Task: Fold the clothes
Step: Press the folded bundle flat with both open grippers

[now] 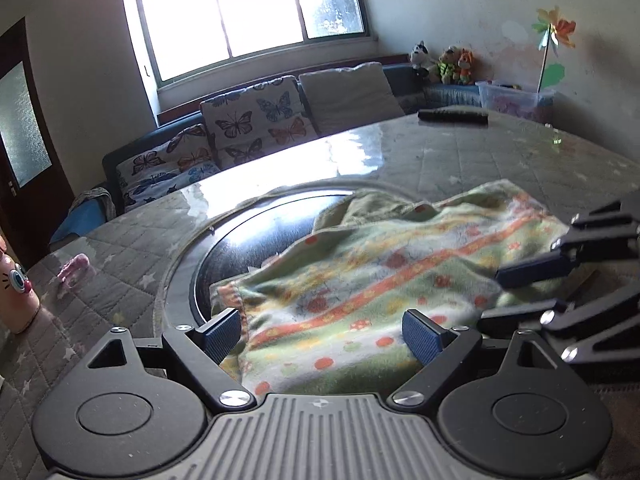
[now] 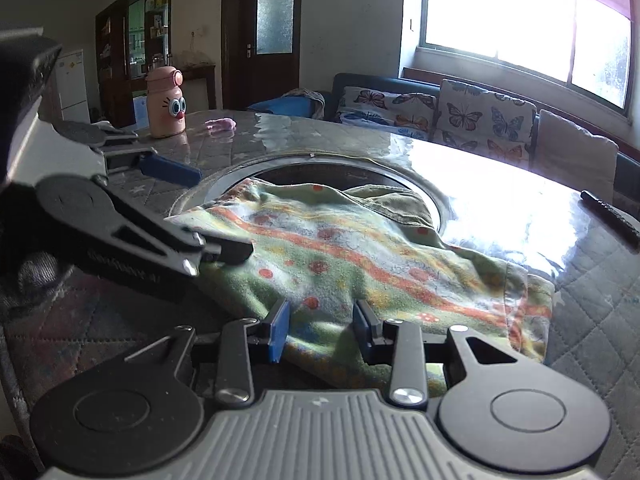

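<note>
Right now one green patterned garment [image 1: 360, 280] lies rumpled across the middle of the table [image 1: 480, 152], partly over the round dark inset [image 1: 256, 240] at its centre. Its near hem reaches toward the table's close edge, while its far edge humps up over the inset.

Both grippers work that near hem. The left gripper [image 1: 322, 334] has its jaws spread wide, with cloth lying between the two blue pads and neither pad pressing it. The right gripper [image 2: 320, 330] straddles the hem with its jaws parted too; the cloth seems to brush one pad, though the fisheye blur makes that uncertain.

Open tabletop runs around the garment on the far and both outer sides, shiny where the window [image 1: 248, 12] glares on it. Four loose things share the surface: one pink cartoon bottle [image 2: 165, 102] and one small pink scrap [image 2: 220, 124] near the left edge, and one dark remote [image 1: 454, 115] with one clear plastic box [image 1: 516, 98] at the far right. Beyond the far edge stands one sofa [image 1: 248, 132] with butterfly cushions.
</note>
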The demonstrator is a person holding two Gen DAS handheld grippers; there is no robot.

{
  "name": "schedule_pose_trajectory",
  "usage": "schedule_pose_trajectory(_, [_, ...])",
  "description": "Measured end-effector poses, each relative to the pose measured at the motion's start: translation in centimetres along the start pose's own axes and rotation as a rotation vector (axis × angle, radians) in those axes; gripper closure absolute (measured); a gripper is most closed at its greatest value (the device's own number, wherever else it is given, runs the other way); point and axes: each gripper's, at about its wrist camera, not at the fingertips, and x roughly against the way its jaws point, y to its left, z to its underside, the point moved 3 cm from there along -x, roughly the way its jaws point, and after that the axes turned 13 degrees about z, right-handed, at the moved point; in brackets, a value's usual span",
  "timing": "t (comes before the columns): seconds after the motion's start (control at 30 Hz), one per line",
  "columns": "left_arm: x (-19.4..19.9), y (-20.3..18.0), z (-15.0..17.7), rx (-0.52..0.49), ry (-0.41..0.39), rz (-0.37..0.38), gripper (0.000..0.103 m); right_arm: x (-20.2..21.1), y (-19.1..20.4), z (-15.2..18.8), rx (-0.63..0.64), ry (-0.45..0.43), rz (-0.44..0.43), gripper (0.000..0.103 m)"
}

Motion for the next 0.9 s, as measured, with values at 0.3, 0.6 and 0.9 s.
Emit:
schedule_pose_trajectory(0.3, [-0.2, -0.2, 0.4, 0.005, 0.009, -0.002, 0.012, -0.4, -0.9, -0.1, -0.039, 0.007, 0.013, 0.068])
schedule_pose_trajectory(0.6, [-0.4, -0.3, 0.7, 0.019, 0.015, -0.003, 0.011, 0.8, -3.6, 1.3, -0.101, 0.035, 0.066, 0.068])
schedule_pose_trajectory(0.9, [-0.5, -0.1, 0.7, 0.035, 0.018, 0.001, 0.010, 1.8, -6.5, 3.2, -0.201, 0.066, 0.096, 0.069])
